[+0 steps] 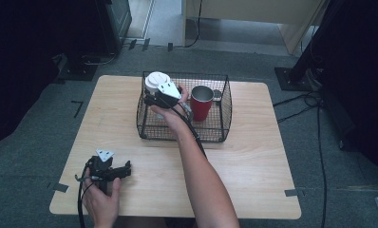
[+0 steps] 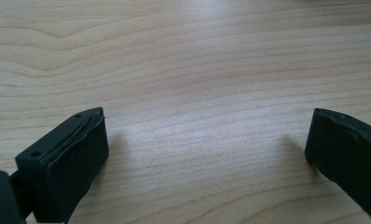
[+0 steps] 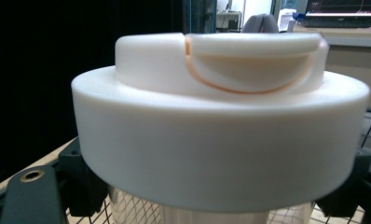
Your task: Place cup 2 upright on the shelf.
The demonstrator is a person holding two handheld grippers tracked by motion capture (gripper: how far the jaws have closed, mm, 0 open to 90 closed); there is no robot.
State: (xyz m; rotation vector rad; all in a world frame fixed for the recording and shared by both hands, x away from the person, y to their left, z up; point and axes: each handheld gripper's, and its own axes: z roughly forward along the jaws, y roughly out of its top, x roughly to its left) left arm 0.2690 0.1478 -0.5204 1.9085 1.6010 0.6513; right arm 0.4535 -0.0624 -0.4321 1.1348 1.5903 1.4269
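A clear tumbler with a white lid [image 1: 155,80] is at the back left corner of the black wire basket [image 1: 184,138], its lid above the rim. My right gripper [image 1: 153,96] is shut on its clear body just under the lid [image 3: 221,135], one finger [image 3: 83,186] on each side. Whether the tumbler rests on the basket floor I cannot tell. A red metal cup [image 1: 201,105] stands upright in the basket to its right. My left gripper [image 1: 125,171] lies on the wooden table [image 1: 253,156] at the front left, open [image 2: 207,149], with bare wood between its jaws.
The basket sits at the back middle of the table. Around the table lies grey carpet with cables [image 1: 301,102] at the right and dark equipment stands [image 1: 296,76] at the back corners.
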